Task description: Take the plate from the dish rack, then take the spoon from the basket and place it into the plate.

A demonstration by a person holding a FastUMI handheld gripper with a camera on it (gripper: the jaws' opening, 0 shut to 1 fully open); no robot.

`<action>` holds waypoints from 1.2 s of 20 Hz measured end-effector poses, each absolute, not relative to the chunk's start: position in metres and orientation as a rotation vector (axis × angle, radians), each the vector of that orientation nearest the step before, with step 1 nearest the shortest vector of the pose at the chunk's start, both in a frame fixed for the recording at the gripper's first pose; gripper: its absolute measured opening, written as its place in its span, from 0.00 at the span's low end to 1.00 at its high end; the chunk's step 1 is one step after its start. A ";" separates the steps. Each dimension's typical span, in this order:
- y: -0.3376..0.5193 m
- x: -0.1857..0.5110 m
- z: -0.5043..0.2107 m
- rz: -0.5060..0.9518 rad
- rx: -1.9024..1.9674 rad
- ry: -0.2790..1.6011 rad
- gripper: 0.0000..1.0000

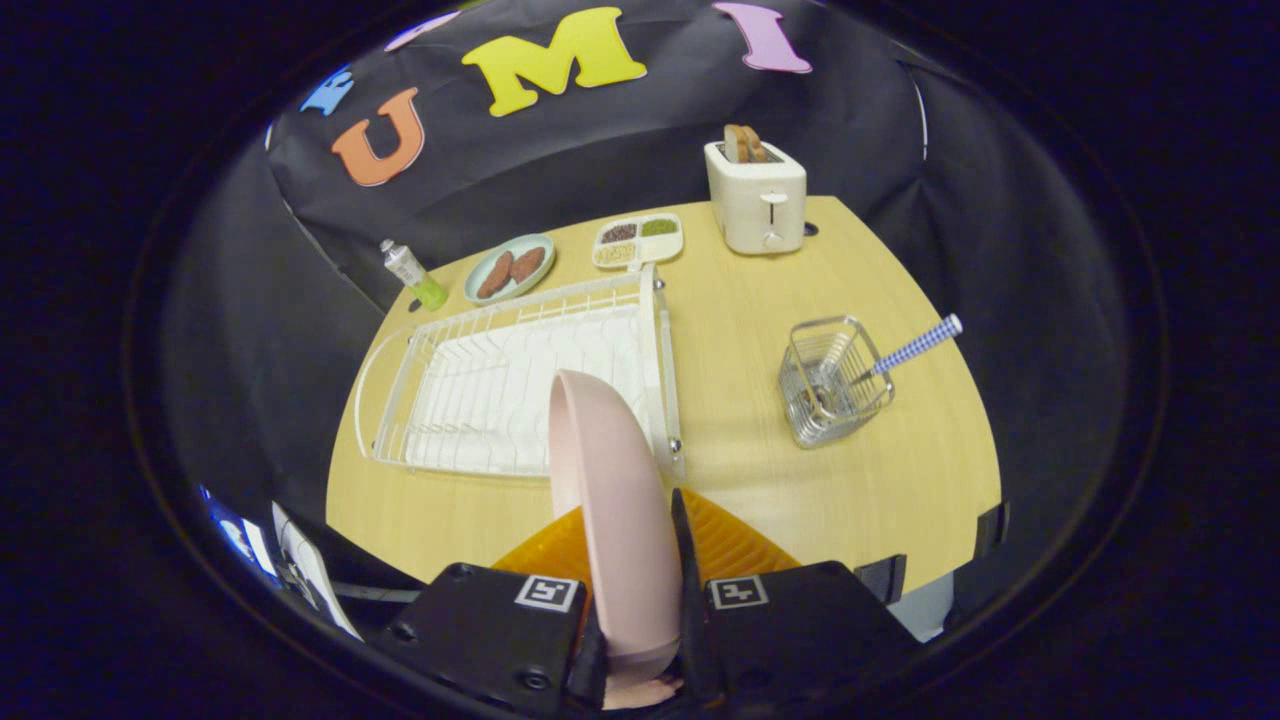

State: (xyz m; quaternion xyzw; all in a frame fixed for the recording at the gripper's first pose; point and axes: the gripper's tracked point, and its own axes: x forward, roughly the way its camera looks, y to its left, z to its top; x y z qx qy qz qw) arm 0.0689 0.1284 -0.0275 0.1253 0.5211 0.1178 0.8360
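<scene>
Gripper view: tool (632,545) clamped on upright pink plate (610,480).

pink plate (610,480): on edge, clamped | spoon (905,352): checked handle, leaning in wire basket (830,395)

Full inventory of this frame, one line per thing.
plate: 1, pink, held on edge between the fingers, in front of the rack
rack: 1, white wire, beyond the fingers
basket: 1, silver wire, right of the rack
spoon: 1, blue-checked handle, standing in the basket
toaster: 1, cream, with toast, far side of the table
tray: 1, white, divided, left of the toaster
dish: 1, pale green, two brown pieces, behind the rack
bottle: 1, green-based, left of the dish
table: 1, light wood
gripper: 1, shut on the plate
</scene>
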 end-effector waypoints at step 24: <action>0.196 0.044 -0.145 0.460 0.701 1.210 0.47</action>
